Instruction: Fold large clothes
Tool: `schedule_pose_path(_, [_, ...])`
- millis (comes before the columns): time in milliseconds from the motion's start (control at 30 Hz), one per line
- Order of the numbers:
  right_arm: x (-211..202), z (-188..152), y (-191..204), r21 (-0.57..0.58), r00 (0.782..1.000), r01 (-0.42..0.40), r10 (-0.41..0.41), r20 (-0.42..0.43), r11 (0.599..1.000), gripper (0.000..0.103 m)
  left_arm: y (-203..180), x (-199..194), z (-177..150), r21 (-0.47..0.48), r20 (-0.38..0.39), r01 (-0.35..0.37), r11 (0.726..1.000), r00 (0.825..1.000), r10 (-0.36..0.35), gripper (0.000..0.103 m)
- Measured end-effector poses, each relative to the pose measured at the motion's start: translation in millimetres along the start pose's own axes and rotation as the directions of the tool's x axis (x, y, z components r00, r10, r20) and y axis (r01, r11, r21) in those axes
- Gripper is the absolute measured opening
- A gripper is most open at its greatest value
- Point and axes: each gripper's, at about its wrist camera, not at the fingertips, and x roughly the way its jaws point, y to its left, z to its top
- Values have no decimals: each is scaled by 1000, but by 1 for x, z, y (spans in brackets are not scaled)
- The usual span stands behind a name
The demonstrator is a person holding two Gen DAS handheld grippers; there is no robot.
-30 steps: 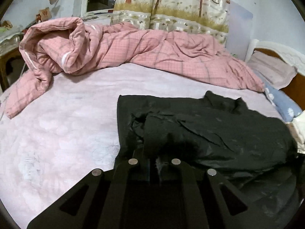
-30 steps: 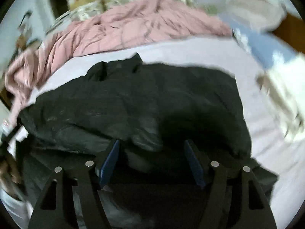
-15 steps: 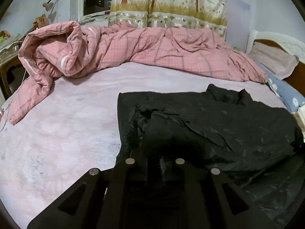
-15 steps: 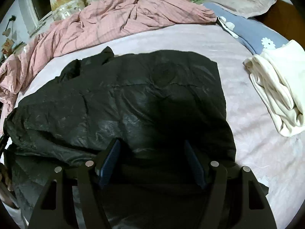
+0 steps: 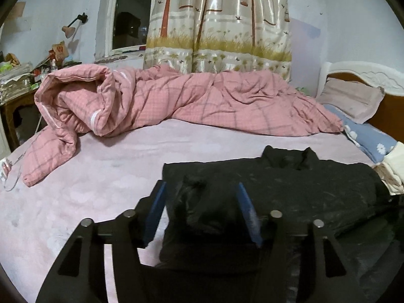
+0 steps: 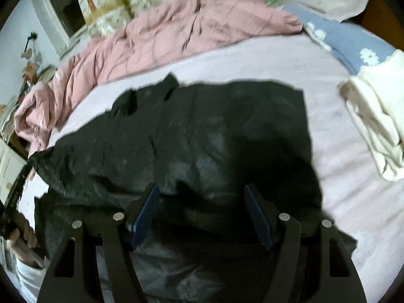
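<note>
Garment position: the black padded jacket [image 5: 290, 184] lies flat on the pink bed sheet [image 5: 88, 189], collar toward the far side of the bed, with a side panel already turned in over the body. Laying it flat gives the bed as a backing surface, so each fold can be pressed down rather than held in the air.

Left gripper [image 5: 200, 209]: jaws are opening. A raised bunch of the folded-in black fabric sits between the blue pads [image 5: 156, 209], but the pads stand clear of it on both sides, so the fabric is released, judged as a set-down of the fold just laid.

Right gripper [image 6: 202, 217]: jaws spread wide, angled down over the near part of the jacket, with fabric below and between the pads and no pinch visible; nothing is grasped.

Surroundings: the pink checked quilt [image 5: 176, 101] is bunched along the far edge and a cream garment [image 6: 376, 126] lies to the right, well apart from the jacket, which keeps the folding area free.
</note>
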Motion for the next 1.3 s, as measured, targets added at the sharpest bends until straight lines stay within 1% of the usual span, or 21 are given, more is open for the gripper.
schedule_pose_path(33, [4,-1,3,-14,1000,29,-29,1,999,71,-2,1,-1,8,2,2,1000,1000,-2,58])
schedule_pose_path(100, [14,-1,7,-45,997,75,-76,-15,996,71,-7,5,-4,28,5,-5,1000,1000,5,63])
schedule_pose_path(133, [18,-1,8,-48,996,82,-83,-18,996,71,-10,9,-5,38,-6,-11,999,1000,11,68])
schedule_pose_path(167, [22,-2,8,-48,996,90,-91,-21,995,71,-12,15,-8,50,-33,-21,999,999,23,71])
schedule_pose_path(200, [27,-2,8,-51,994,102,-104,-30,993,71,-16,24,-10,68,-84,-18,998,996,24,71])
schedule_pose_path(233, [32,-2,8,-60,993,111,-113,-38,992,72,-19,37,-15,89,-154,0,996,988,14,71])
schedule_pose_path(267, [33,-2,7,-65,992,114,-117,-39,991,73,-21,47,-19,99,-197,-7,995,980,27,69])
schedule_pose_path(333, [38,-1,6,-72,991,126,-129,-39,989,76,-20,65,-28,102,-261,-35,994,963,61,65])
schedule_pose_path(433, [46,-2,5,-81,990,134,-137,-41,988,78,-18,84,-36,90,-341,-63,994,936,90,65])
schedule_pose_path(533, [53,-2,7,-95,987,154,-158,-37,984,80,-24,88,-41,117,-359,-75,990,926,112,66])
schedule_pose_path(667, [56,-4,12,-119,983,178,-182,-27,977,83,-24,91,-42,107,-377,-70,992,920,106,67])
schedule_pose_path(800, [57,-5,12,-125,984,172,-175,-14,977,86,-21,87,-42,92,-362,-58,994,928,87,67])
schedule_pose_path(833, [57,-6,12,-128,984,173,-176,-11,977,86,-20,86,-42,87,-356,-53,995,931,81,69])
schedule_pose_path(867, [57,-7,12,-133,984,176,-178,-7,975,87,-19,85,-42,84,-350,-53,995,933,80,75])
schedule_pose_path(967, [55,-8,12,-130,986,168,-169,7,977,88,-20,81,-40,84,-328,-45,995,942,70,78])
schedule_pose_path(1067, [53,-9,12,-126,986,165,-165,16,978,88,-21,73,-37,88,-288,-36,995,956,60,79])
schedule_pose_path(1133, [46,-10,13,-124,984,176,-172,43,976,88,-23,61,-33,96,-232,-30,995,971,51,79])
schedule_pose_path(1200, [30,-11,15,-121,977,195,-181,113,973,88,-29,45,-28,122,-163,-14,992,986,34,83])
schedule_pose_path(1233, [17,-11,17,-127,971,195,-173,164,972,88,-34,34,-26,143,-123,0,990,992,17,90])
schedule_pose_path(1267, [9,-12,19,-129,966,196,-169,194,972,88,-38,24,-25,158,-91,15,987,996,-1,94])
schedule_pose_path(1300, [-7,-13,20,-129,956,194,-158,248,972,88,-42,13,-24,171,-52,27,985,998,-19,96])
